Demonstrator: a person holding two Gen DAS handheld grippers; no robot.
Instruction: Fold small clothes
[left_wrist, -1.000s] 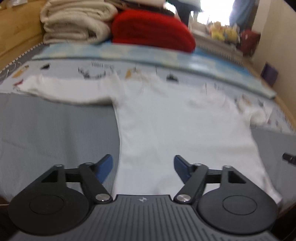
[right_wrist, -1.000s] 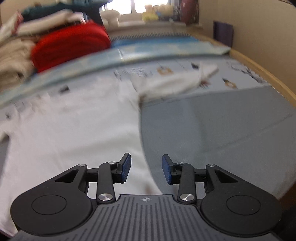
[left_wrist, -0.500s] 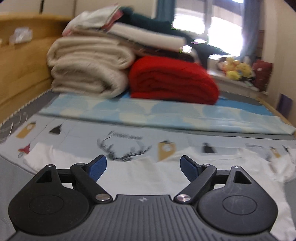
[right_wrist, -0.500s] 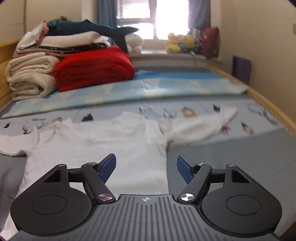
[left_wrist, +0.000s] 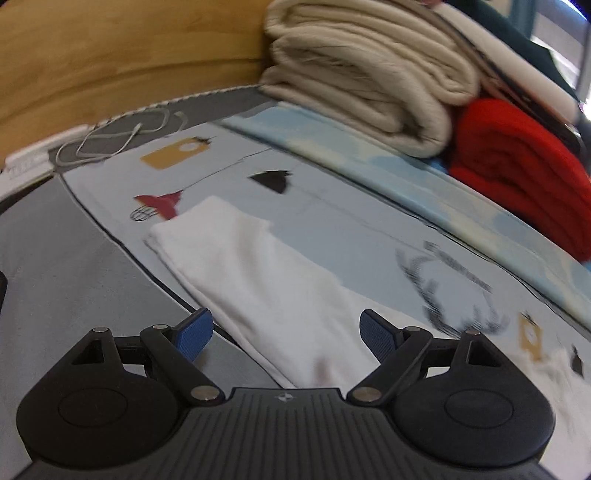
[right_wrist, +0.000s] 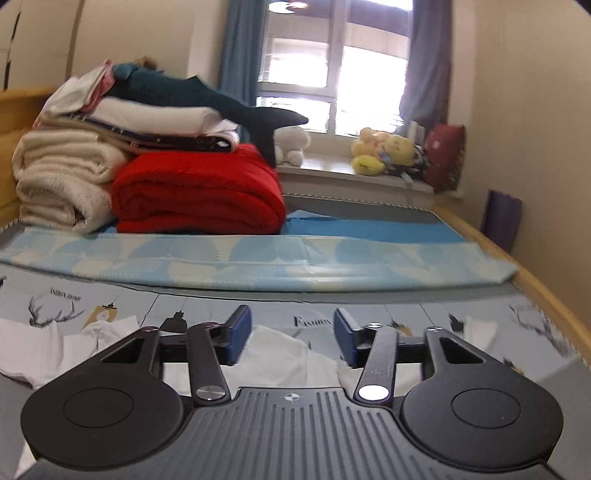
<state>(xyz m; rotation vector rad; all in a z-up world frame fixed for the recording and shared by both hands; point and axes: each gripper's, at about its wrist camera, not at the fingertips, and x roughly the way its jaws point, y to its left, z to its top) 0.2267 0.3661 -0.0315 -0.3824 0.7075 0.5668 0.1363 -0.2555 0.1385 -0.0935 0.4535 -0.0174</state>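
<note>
A small white long-sleeved shirt (right_wrist: 284, 362) lies flat on the patterned bed sheet (right_wrist: 406, 314). In the left wrist view its left sleeve (left_wrist: 251, 273) runs from the cuff at upper left down under my left gripper (left_wrist: 284, 328), which is open and hovers over the sleeve near the shoulder, with nothing pinched. In the right wrist view the neck area of the shirt lies just below my right gripper (right_wrist: 291, 334). Its jaws are closing, and only air is between the blue pads. The right sleeve's cuff (right_wrist: 480, 328) shows further right.
Folded cream blankets (left_wrist: 362, 81) and a red quilt (right_wrist: 195, 192) are stacked at the head of the bed behind a folded light-blue sheet (right_wrist: 258, 266). A wooden headboard (left_wrist: 129, 62) and a white cable (left_wrist: 122, 140) are at left. A wooden bed rail (right_wrist: 546, 295) runs along the right.
The left gripper swung left from the shirt's body to the left sleeve. The right gripper rose and moved toward the neckline; its jaws widened, then narrowed a little.
</note>
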